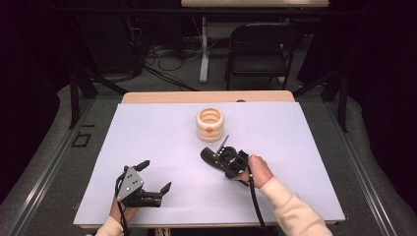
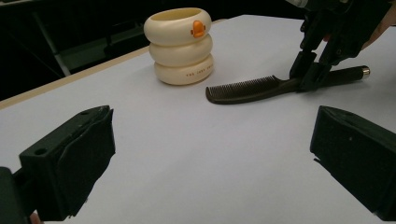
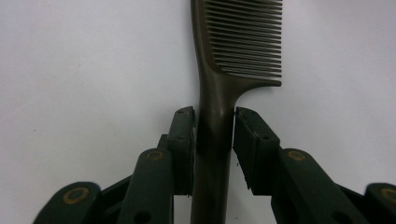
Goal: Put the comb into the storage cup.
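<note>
A dark comb (image 3: 243, 42) lies flat on the white table sheet (image 1: 147, 128), its teeth end pointing away from my right gripper (image 3: 214, 126). Both of that gripper's pads sit against the sides of the comb's handle, just below the teeth. In the high view the comb (image 1: 209, 155) is right of the table's centre, with the right gripper (image 1: 223, 158) over its handle. My left gripper (image 1: 156, 176) rests near the front left, jaws spread wide with nothing between them. From the left gripper view (image 2: 212, 158) the comb (image 2: 247, 88) lies ahead, the right gripper (image 2: 308, 74) clamped on it.
A cream ringed pot (image 1: 210, 125) with an orange mark stands just beyond the comb, also seen from the left gripper (image 2: 180, 46). Past the table's far wooden edge (image 1: 206, 96) are a folding chair (image 1: 258, 46) and floor cables.
</note>
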`<state>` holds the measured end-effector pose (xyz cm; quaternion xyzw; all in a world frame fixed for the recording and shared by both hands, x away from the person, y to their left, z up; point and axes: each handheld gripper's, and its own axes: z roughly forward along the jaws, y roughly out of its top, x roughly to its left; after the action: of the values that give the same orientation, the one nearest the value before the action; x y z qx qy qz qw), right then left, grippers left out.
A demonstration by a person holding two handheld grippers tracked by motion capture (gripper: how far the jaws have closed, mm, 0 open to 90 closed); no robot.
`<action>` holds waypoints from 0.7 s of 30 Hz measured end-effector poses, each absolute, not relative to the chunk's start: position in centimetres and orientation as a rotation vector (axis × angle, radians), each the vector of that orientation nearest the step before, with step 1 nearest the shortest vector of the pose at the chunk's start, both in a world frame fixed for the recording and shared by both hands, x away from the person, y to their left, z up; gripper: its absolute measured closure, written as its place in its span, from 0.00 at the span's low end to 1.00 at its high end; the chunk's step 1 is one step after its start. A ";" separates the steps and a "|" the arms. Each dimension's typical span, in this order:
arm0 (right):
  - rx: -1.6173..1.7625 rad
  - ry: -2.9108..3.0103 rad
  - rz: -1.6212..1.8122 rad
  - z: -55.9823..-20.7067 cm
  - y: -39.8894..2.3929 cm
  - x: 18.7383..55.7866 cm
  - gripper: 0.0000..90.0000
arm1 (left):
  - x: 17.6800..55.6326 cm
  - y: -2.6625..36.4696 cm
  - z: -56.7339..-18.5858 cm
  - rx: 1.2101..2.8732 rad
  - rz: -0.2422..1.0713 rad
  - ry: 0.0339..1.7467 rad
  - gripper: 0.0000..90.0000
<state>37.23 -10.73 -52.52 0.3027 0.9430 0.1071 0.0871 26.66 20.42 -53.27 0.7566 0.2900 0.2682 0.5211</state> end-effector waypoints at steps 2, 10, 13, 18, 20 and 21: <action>0.900 2.809 0.308 -52.6 -10.7 37.4 0.79 | 26.7 20.4 -53.3 1.812 0.642 0.694 0.00; 0.929 2.822 0.330 -52.8 -11.0 37.6 0.80 | 26.7 20.4 -53.3 1.816 0.642 0.693 0.00; 0.931 2.833 0.352 -52.8 -11.2 37.8 0.80 | 26.7 20.4 -53.3 1.816 0.641 0.693 0.00; 0.908 2.832 0.375 -52.5 -11.5 37.7 0.80 | 26.7 20.5 -53.3 1.814 0.640 0.692 0.00; 0.908 2.831 0.391 -52.2 -11.5 37.5 0.80 | 26.7 20.4 -53.3 1.811 0.640 0.694 0.00; 0.905 2.831 0.396 -52.2 -11.6 37.5 0.80 | 26.7 20.4 -53.3 1.812 0.640 0.694 0.00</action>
<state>37.49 -11.58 -52.17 0.3012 0.9417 0.1318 0.0715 26.65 20.44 -53.26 0.7564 0.2897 0.2672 0.5221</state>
